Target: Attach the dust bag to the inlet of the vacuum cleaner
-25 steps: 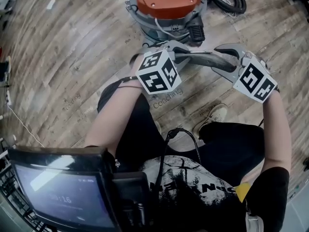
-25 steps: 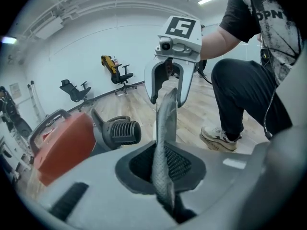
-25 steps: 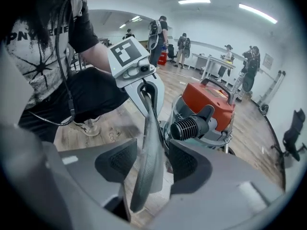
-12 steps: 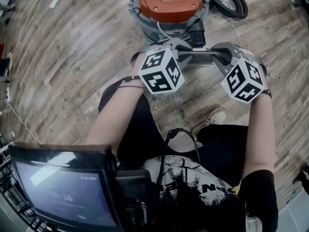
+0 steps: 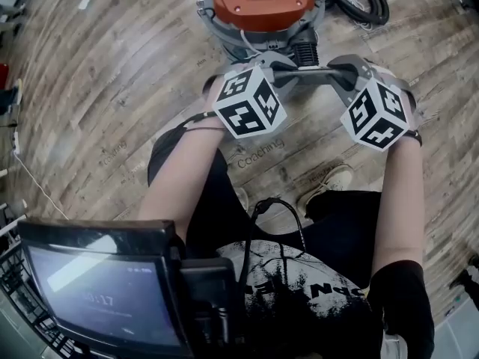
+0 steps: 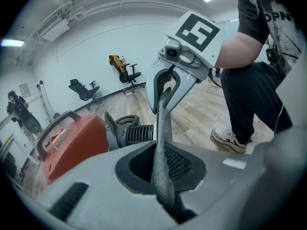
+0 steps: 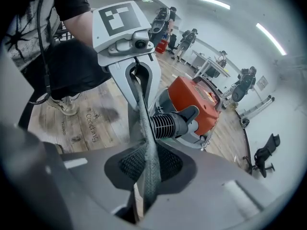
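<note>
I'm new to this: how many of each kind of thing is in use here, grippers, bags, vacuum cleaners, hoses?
2 grippers: left gripper shut on the dust bag; right gripper, its fingers just closed on the same bag
1 dust bag
1 vacuum cleaner
1 hose
Total: 5
</note>
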The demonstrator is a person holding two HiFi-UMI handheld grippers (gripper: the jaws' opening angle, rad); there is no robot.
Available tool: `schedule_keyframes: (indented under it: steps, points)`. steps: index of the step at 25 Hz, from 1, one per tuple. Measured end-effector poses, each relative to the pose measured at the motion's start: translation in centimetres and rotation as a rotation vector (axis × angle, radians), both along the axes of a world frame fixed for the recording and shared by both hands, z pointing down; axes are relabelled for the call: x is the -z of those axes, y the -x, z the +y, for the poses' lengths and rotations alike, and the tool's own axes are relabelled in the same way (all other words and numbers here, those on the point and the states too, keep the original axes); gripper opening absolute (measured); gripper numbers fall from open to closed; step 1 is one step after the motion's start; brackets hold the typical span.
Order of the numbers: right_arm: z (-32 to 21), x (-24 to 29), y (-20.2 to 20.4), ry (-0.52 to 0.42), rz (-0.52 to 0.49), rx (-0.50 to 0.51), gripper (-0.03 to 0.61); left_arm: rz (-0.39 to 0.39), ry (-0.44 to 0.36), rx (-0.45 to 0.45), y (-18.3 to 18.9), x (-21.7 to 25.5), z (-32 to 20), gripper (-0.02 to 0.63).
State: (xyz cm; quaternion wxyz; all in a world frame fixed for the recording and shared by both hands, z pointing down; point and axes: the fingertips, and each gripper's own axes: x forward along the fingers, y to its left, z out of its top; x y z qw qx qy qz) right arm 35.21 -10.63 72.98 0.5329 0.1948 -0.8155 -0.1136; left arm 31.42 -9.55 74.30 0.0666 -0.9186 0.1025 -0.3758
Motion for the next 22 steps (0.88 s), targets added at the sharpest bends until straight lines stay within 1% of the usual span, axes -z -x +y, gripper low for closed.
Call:
schedule_keyframes:
  steps: [6,8,12,15,18,22]
  points:
    - [-0.4,-0.3,0.0,-0.017,-0.008,0.005,0.046,-0.014,-0.004,0.019,0.0,-0.3,-0.5,0.029]
    - [-0.6,-0.4,-0.3,-0.019,-0.007,0.006,0.046,-0.031,-0.001,0.026,-0.2,-0.2,-0.7,0.029]
    - [-1.3,-1.3,-1.5,-0.002,-0.036,-0.038,0.049,-0.077,-0.005,0.006,-1.4,0.4,-0.9,0.029]
    - [-1.7,-2.6,-1.8,0.01,-0.035,-0.06,0.04,-0.105,-0.025,-0.01,-1.8,0.5,-1.0,0.029]
    - [-1.7,-2.7,-1.7,0.027,-0.039,-0.058,0.037,-0.088,-0.008,0.005,-1.6,0.4,-1.1,0.029]
    - [-1.3,-1.1,-0.4,0.017,-0.026,-0.002,0.03,-0.066,0.029,0.049,-0.2,-0.4,-1.1,0.029]
